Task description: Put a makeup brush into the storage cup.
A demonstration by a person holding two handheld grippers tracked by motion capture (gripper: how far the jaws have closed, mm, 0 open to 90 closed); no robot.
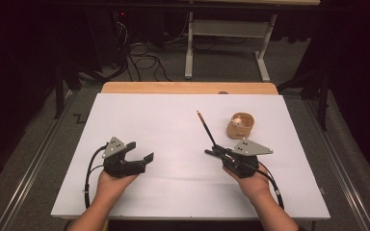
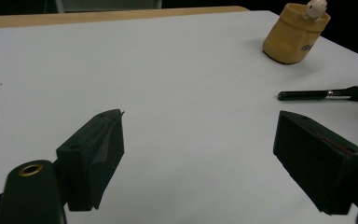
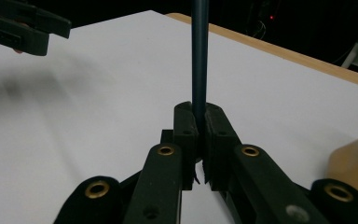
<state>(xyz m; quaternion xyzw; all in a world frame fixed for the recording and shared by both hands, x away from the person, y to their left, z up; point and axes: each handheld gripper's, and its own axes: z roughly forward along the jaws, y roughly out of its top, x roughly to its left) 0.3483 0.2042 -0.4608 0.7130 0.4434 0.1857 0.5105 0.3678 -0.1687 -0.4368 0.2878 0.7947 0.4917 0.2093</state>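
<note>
- the right gripper (image 1: 217, 153) is clamped on a thin dark brush (image 1: 206, 128); in the right gripper view its jaws meet around the handle (image 3: 199, 60), which runs straight out from between them.
- in the high view the right hand (image 1: 251, 182) sits low on the right side of the table, the forearm coming in from the bottom edge; the gripper points up and to the left, and the brush slants away from it toward the far middle of the table, its far tip lighter in colour.
- the left gripper (image 1: 139, 153) has its jaws well apart with nothing between them; in the left gripper view the two black pads (image 2: 98, 149) stand wide over bare white surface.
- the left hand (image 1: 112, 185) rests low on the left side of the table, the gripper aimed toward the right and slightly away from the person.
- a tan cup (image 1: 240, 126) stands just beyond the right gripper, to the right of the brush and apart from it, with a small pale object (image 1: 238, 121) inside.
- a second dark brush (image 2: 324, 94) shows in the left gripper view, lying on the table in front of the cup.
- the white table (image 1: 149, 115) top is bare between the two grippers and across its far left half; a wooden strip (image 1: 188, 87) lines the far edge.
- both hands are close to the near edge, and the right gripper is nearer the right edge than the left gripper is to the left edge.
</note>
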